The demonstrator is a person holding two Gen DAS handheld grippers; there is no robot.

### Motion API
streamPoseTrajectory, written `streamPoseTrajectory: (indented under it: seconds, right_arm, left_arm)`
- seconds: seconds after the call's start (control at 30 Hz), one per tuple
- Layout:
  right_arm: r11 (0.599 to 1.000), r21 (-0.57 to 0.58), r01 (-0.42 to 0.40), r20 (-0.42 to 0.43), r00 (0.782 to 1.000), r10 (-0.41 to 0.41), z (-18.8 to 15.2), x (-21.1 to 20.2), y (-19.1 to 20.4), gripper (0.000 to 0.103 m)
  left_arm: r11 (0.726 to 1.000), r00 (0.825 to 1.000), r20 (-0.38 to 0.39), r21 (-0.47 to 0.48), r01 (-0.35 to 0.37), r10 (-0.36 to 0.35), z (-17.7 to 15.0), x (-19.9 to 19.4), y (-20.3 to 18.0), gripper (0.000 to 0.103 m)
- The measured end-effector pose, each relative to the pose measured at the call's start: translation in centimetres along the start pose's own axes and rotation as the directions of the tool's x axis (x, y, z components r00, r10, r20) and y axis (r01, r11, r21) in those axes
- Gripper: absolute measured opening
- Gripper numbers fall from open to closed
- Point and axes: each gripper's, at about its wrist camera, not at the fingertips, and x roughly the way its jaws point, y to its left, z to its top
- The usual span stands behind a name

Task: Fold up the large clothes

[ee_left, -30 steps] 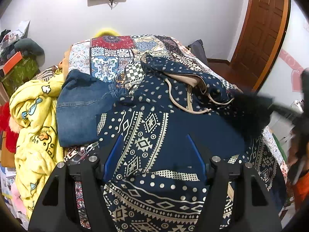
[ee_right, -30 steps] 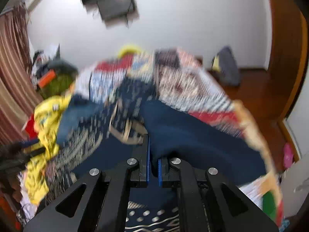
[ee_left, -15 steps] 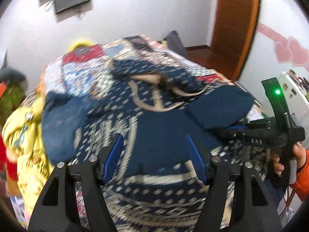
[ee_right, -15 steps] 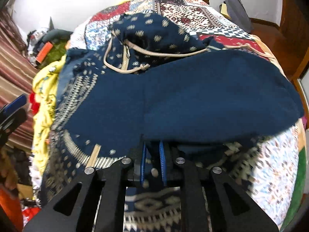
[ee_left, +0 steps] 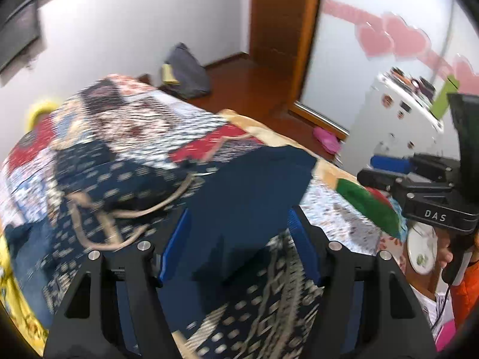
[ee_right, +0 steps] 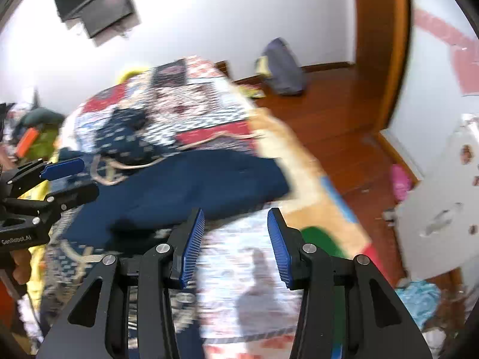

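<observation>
I see a patchwork bedspread (ee_right: 209, 110) covering the bed, blurred in both views. On the wooden floor (ee_right: 338, 113) a grey bag (ee_right: 284, 68) leans against the white wall. A dark screen (ee_right: 95, 3) hangs high on that wall. A pink slipper (ee_left: 326, 140) lies by the door frame (ee_left: 284, 36), near a white cabinet (ee_left: 398, 125). Pink hearts (ee_left: 389, 36) decorate the wall above it.

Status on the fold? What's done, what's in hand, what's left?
Done: one navy flap of the patterned garment lies folded over on the bed. In hand: nothing; the right tool has just been opening and is empty, the left tool is open. Left: remaining folds.
</observation>
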Motion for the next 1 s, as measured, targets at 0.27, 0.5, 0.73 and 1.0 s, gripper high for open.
streamPoseTrajectory:
  seconds: [0.27,0.5,0.73,1.0]
  right_arm:
    - [0.998,0.047,0.047,-0.025,0.999,-0.046,-1.1,1.2,-2.7,0.04]
    - [0.994,0.098,0.042,-0.053,0.998,-0.037,-2.4,2.1,-4.4,0.04]
    - [0.991,0.131,0.034,-0.048,0.998,-0.028,-2.6,1.9,-5.3,0.041]
    - [0.994,0.108,0.023,-0.06,0.998,-0.017,-2.2,2.4,-4.0,0.04]
  left_arm:
    - [0.991,0.991,-0.121,0.12,0.064,-0.049,2.7,8.3,-5.7,0.066]
    - [0.989,0.982,-0.189,0.143,0.043,-0.016,2.5,14.3,-7.9,0.059]
    - [0.992,0.989,-0.143,0.122,-0.016,0.034,2.7,15.7,-7.3,0.016]
    - [1.0,0.999,0.027,-0.003,0.017,-0.017,4.8,8.2,-2.9,0.003]
